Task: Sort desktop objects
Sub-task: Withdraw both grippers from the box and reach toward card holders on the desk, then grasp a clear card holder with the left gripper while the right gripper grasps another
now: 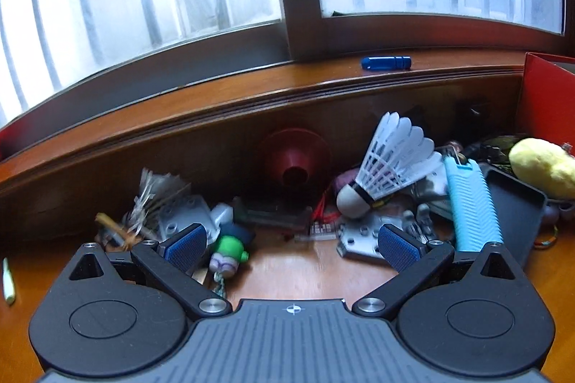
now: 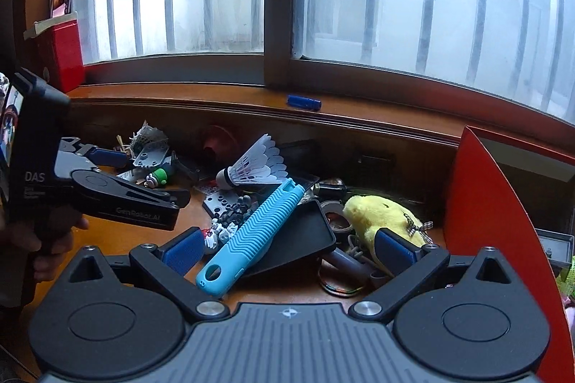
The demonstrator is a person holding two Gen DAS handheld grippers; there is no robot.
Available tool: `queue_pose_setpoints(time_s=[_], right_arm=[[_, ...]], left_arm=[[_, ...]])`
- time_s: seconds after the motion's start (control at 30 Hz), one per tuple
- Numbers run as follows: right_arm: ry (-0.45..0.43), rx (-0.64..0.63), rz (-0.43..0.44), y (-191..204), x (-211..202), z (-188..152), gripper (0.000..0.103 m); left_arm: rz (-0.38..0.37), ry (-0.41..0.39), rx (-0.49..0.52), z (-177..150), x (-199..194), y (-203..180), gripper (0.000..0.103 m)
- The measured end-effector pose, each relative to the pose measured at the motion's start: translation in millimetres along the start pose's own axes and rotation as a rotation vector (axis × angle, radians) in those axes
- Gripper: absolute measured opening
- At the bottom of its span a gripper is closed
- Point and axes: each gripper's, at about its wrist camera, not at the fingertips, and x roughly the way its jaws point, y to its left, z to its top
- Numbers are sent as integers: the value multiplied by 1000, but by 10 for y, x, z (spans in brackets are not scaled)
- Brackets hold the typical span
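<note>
A clutter pile lies on the wooden desk under the window. In the left wrist view my left gripper (image 1: 293, 248) is open and empty, low over bare desk, with a small green-headed figure (image 1: 230, 251) by its left finger and a grey toy plate (image 1: 361, 239) by its right. A white shuttlecock (image 1: 388, 167) and a light blue ribbed handle (image 1: 472, 203) lie beyond. In the right wrist view my right gripper (image 2: 287, 248) is open and empty, spanning the blue handle (image 2: 251, 232), a black tray (image 2: 305, 235) and a yellow plush (image 2: 381, 214). The left gripper (image 2: 107, 163) shows at left.
A red box (image 2: 503, 224) stands at the right, another red box (image 2: 66, 52) on the sill at left. A blue cylinder (image 1: 386, 63) lies on the window sill. A red funnel-shaped piece (image 1: 294, 160) sits at the back. Key rings (image 2: 339, 287) and tape rolls lie near the plush.
</note>
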Motion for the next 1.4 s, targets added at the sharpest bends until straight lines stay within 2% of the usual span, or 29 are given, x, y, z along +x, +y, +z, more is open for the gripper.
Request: queue_pose_setpoints(time_s=[0.13,0.23,0.37,0.47,0.63,0.7,0.8,0.9,1.03,1.2,1.3,1.37,1.4], right_arm=[[22,11,-19,-37,175,91,102],[33,21,-29,-74,309,159,101],[40,29,-46,-122,516,263,101],[38,32,-62,-177,677,338,100],[60,70,-95,-310,1006,443,98],[71,76,-109,-358,1125,463,97],[64,115,-113,-442,1238,500,96],[57,179,-123,-526,1340,538,91],[60,273,-164,-641,1499,539,88],[64,265,-218,-762,1718,535,86],[80,252,-185,-824,1808,506,80],[88,255,-152,-838,1837,470,62],[82,249,-152,-826,1836,457,61]], left_arm=[[21,-22,55,65,205,6,103],[-15,-19,66,82,331,53,100],[-56,11,30,57,466,116,96],[-80,20,12,26,515,135,90],[-116,5,24,17,490,117,67],[-126,2,27,16,481,113,64],[-126,3,23,18,485,117,64],[-126,3,16,24,489,121,64],[-129,3,10,28,490,131,65],[-132,1,-1,41,488,154,65],[-122,-9,-7,61,461,174,65],[-117,-12,-13,74,436,192,67],[-113,-11,-14,77,436,193,69]])
